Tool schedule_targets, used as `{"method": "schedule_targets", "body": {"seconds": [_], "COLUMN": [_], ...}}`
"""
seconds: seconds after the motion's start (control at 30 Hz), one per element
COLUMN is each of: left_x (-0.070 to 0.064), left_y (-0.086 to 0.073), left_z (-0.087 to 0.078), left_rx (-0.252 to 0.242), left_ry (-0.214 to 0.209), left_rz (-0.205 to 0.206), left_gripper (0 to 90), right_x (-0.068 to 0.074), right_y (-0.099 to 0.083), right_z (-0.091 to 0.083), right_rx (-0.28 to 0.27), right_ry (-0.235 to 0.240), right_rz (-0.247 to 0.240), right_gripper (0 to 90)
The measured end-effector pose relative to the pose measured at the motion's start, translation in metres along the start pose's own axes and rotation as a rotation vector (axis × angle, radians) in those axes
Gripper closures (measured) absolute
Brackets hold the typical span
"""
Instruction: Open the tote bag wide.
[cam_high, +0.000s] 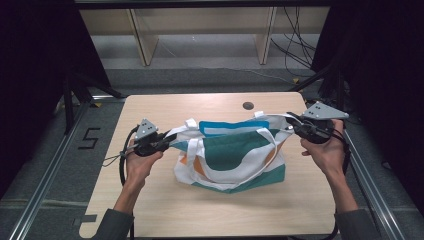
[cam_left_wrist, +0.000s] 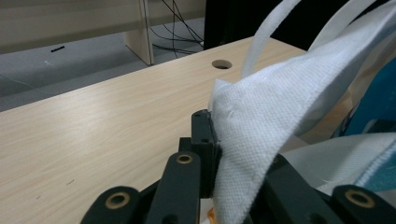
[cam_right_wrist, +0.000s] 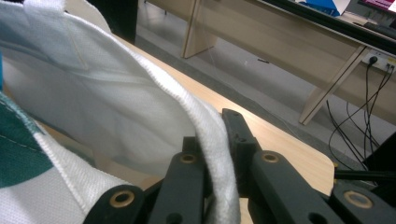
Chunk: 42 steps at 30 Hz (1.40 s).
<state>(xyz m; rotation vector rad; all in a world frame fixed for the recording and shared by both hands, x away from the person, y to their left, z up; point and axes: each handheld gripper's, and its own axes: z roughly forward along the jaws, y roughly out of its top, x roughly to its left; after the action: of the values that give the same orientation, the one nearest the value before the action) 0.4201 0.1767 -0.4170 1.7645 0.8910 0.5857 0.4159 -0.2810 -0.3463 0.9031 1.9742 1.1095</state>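
Both grippers' jaws are clamped on the white rim of a tote bag (cam_high: 230, 155) at mid-table: left gripper (cam_high: 162, 141) on its left corner, right gripper (cam_high: 295, 127) on its right. Soft woven cloth, likely light and limp, sagging between grips; the hemmed rim (cam_left_wrist: 261, 126) looks the surest hold.

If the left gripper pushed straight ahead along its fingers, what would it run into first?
The left gripper is already shut on the tote bag, at its white top edge. Going straight on, it would push further into the bag's own cloth and handles; depth beyond is unclear.
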Motion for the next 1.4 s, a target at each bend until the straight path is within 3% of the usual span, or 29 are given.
{"method": "schedule_targets", "body": {"seconds": [0.03, 0.43, 0.47, 0.53, 0.63, 0.7, 0.8, 0.83, 0.87, 0.9, 0.97, 1.1, 1.17, 1.23, 1.33, 1.37, 1.4], "left_x": [-0.001, -0.010, -0.010, -0.011, -0.011, -0.010, -0.011, -0.012, -0.013, -0.016, -0.017, -0.017, -0.016, -0.016, -0.018, -0.018, -0.020], "left_y": [-0.002, -0.031, -0.033, -0.037, -0.047, -0.053, -0.064, -0.068, -0.072, -0.074, -0.079, -0.081, -0.083, -0.085, -0.089, -0.089, -0.089], "left_z": [0.001, 0.018, 0.018, 0.021, 0.026, 0.029, 0.034, 0.037, 0.040, 0.040, 0.044, 0.047, 0.047, 0.049, 0.054, 0.053, 0.054], "left_rx": [0.009, 0.106, 0.113, 0.126, 0.154, 0.199, 0.229, 0.227, 0.250, 0.271, 0.293, 0.304, 0.304, 0.309, 0.322, 0.329, 0.317], "left_ry": [0.002, -0.031, -0.028, -0.034, -0.043, -0.056, -0.065, -0.077, -0.081, -0.074, -0.085, -0.090, -0.098, -0.091, -0.087, -0.082, -0.075], "left_rz": [-0.001, 0.002, 0.014, 0.032, 0.025, 0.063, 0.044, 0.039, 0.051, 0.029, 0.053, 0.054, 0.040, 0.040, 0.048, 0.072, 0.074], "left_gripper": [84.3, 85.2, 85.3, 85.2, 85.2, 85.2, 85.1, 85.1, 85.1, 85.1, 85.1, 85.1, 85.1, 85.0, 85.0, 85.0, 84.9], "right_x": [-0.001, 0.003, 0.003, 0.008, 0.010, 0.014, 0.016, 0.019, 0.018, 0.020, 0.021, 0.023, 0.028, 0.030, 0.034, 0.037, 0.039], "right_y": [-0.001, -0.043, -0.046, -0.055, -0.066, -0.071, -0.077, -0.081, -0.083, -0.088, -0.094, -0.107, -0.112, -0.117, -0.129, -0.134, -0.136], "right_z": [0.000, 0.006, 0.007, 0.009, 0.014, 0.016, 0.019, 0.021, 0.023, 0.026, 0.030, 0.038, 0.042, 0.048, 0.057, 0.060, 0.061], "right_rx": [0.006, 0.035, 0.037, 0.029, 0.061, 0.078, 0.110, 0.122, 0.131, 0.148, 0.177, 0.217, 0.271, 0.297, 0.336, 0.354, 0.359], "right_ry": [0.005, 0.009, 0.008, 0.003, 0.018, 0.019, 0.033, 0.034, 0.038, 0.043, 0.048, 0.062, 0.075, 0.080, 0.104, 0.110, 0.103], "right_rz": [-0.014, 0.029, 0.017, 0.045, 0.043, 0.037, 0.007, 0.028, 0.005, 0.006, 0.003, 0.001, -0.011, -0.061, -0.035, -0.027, -0.044], "right_gripper": [86.0, 85.9, 85.9, 85.9, 85.9, 85.9, 85.9, 85.9, 85.9, 85.9, 86.0, 86.4, 87.0, 87.2, 87.5, 87.6, 87.7]}}
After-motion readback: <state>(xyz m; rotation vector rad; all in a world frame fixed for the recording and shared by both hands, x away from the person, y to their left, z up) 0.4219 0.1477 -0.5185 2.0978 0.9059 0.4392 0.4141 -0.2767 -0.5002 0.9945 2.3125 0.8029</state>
